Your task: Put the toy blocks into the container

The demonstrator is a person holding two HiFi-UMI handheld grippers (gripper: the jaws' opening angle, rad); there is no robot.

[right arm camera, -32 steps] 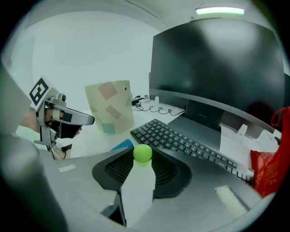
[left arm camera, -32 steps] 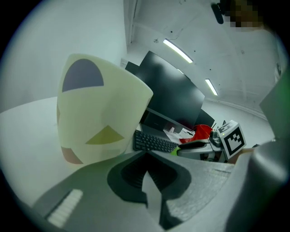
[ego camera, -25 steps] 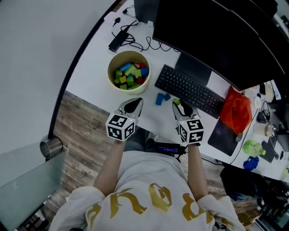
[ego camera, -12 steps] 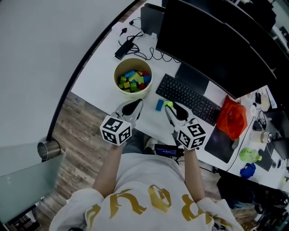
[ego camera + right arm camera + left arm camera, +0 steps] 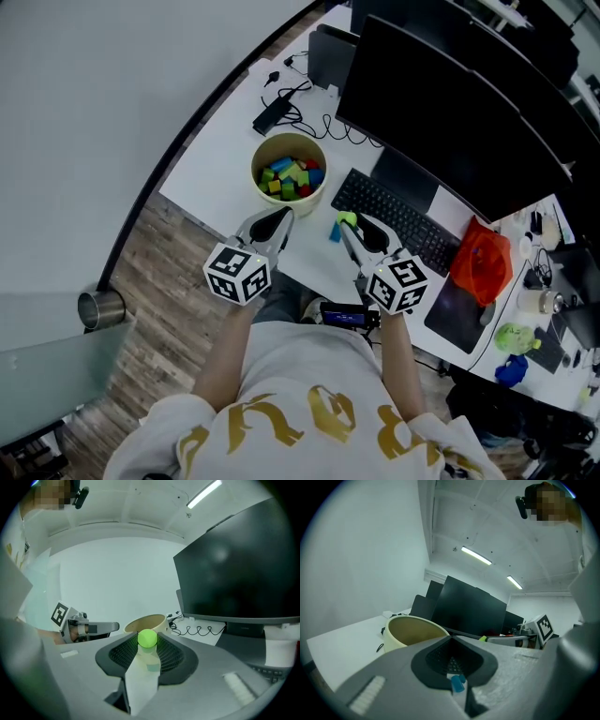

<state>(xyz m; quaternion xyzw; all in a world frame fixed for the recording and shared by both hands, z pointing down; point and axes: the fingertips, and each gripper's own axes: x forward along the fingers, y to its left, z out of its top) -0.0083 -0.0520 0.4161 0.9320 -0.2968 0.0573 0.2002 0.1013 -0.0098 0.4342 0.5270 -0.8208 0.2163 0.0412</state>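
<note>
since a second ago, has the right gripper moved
Yes. The right gripper, shut on the green block, has shifted left, away from the keyboard toward the blue block.

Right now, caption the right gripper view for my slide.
Right gripper clamps a green block, with the round container ahead.

Matt container (image 5: 393, 637), wood-grain floor (image 5: 169, 272)
</note>
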